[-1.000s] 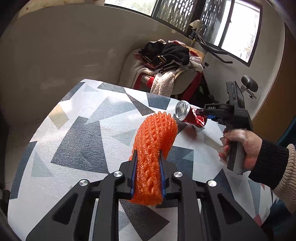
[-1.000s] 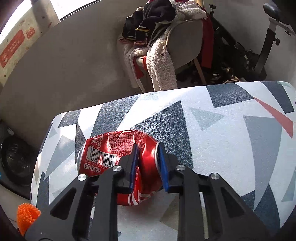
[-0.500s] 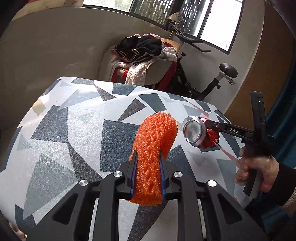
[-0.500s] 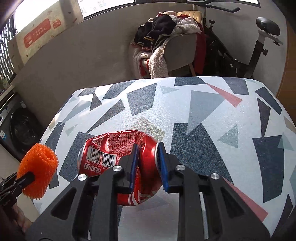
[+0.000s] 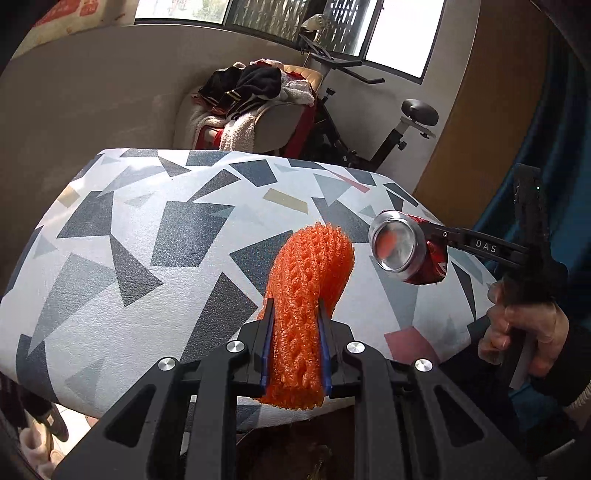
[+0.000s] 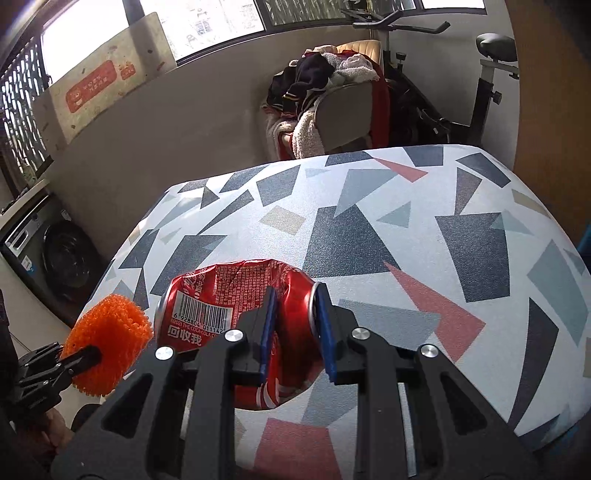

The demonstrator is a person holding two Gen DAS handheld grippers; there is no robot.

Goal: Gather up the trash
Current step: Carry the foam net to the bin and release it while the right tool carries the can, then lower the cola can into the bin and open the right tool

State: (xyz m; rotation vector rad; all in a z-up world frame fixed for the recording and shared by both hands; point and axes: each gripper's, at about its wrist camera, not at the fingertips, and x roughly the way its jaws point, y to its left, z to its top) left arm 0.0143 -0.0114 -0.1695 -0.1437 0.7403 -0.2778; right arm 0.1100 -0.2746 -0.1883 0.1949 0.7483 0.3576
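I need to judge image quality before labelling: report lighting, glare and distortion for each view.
Left wrist view: blown-out windows, fisheye bends the patterned tabletop, dark corners, the crushed red drink can shows an orange reflection on its end. Right wrist view: same curvature, bright windows, can barcode sharp.

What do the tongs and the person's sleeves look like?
Both tongs, left and right, are black with cut-out frames, silver round screws and blue pads inside the tips. White letters "DAS" mark the right one's side. The right hand comes out of a black sleeve with a beige cuff.
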